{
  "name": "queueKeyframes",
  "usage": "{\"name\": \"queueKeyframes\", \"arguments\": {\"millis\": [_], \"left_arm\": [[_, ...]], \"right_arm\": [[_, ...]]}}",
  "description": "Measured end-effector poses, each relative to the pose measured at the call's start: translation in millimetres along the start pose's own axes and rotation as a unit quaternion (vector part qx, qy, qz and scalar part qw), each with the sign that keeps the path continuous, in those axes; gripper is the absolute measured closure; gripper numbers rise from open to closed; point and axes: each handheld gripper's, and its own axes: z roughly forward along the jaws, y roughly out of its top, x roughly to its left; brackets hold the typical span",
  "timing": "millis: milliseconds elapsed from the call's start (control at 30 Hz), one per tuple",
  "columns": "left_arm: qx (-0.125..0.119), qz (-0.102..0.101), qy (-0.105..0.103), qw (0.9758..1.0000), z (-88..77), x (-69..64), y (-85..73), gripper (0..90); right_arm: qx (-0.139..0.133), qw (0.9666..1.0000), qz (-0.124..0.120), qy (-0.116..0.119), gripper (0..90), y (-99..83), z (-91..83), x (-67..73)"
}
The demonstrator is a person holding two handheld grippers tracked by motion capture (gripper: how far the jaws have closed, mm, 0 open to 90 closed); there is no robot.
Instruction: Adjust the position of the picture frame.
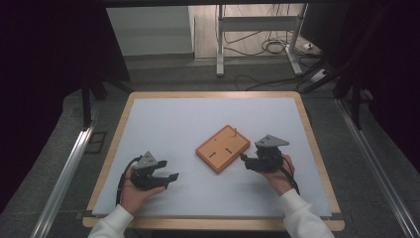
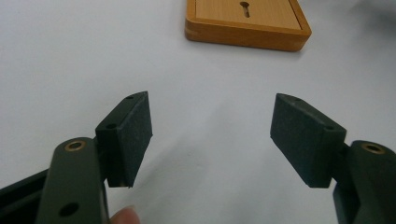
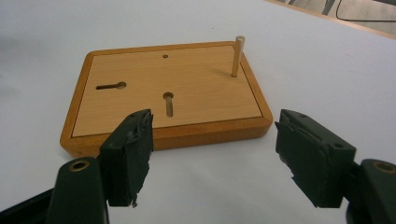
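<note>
A flat wooden board (image 1: pixel 223 148) with an orange rim lies on the white table, turned at an angle. It has two keyhole slots (image 3: pixel 111 86), a small hole and one upright wooden peg (image 3: pixel 237 56) near a far corner. My right gripper (image 1: pixel 244 159) sits just right of the board, open, its jaws close to the board's (image 3: pixel 168 98) near edge with nothing between them. My left gripper (image 1: pixel 171 178) rests at the front left, open and empty, pointing toward the board (image 2: pixel 247 21), which lies well ahead of it.
The white mat (image 1: pixel 163 119) covers a wood-edged table (image 1: pixel 115 134). Beyond the far edge are a metal stand (image 1: pixel 220 44) and cables (image 1: pixel 272 47) on the floor. Metal rails (image 1: pixel 64 173) run along both sides.
</note>
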Motion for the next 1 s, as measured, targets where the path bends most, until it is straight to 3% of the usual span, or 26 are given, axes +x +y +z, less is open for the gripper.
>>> {"name": "queueKeyframes", "arguments": {"millis": [367, 767, 900, 1000], "left_arm": [[-0.002, 0.000, -0.002, 1.0000, -0.9, -0.4, -0.2, 29.3], [-0.003, 0.001, -0.002, 1.0000, -1.6, -0.2, -0.4, 29.3], [-0.004, 0.002, -0.003, 1.0000, -1.8, 0.1, -0.5, 29.3], [-0.004, 0.003, -0.004, 1.0000, -2.6, 0.5, -0.6, 29.3]], "right_arm": [[0.005, 1.0000, -0.004, 0.004, 29.3, 17.3, 28.9, 3.1], [-0.003, 1.0000, 0.002, 0.005, 33.0, 36.4, 46.4, 1.7], [0.013, 0.9999, -0.007, -0.007, 34.6, 42.5, 62.0, -1.4], [0.021, 0.9998, -0.003, -0.002, 36.9, 42.1, 71.8, -4.8]]}}
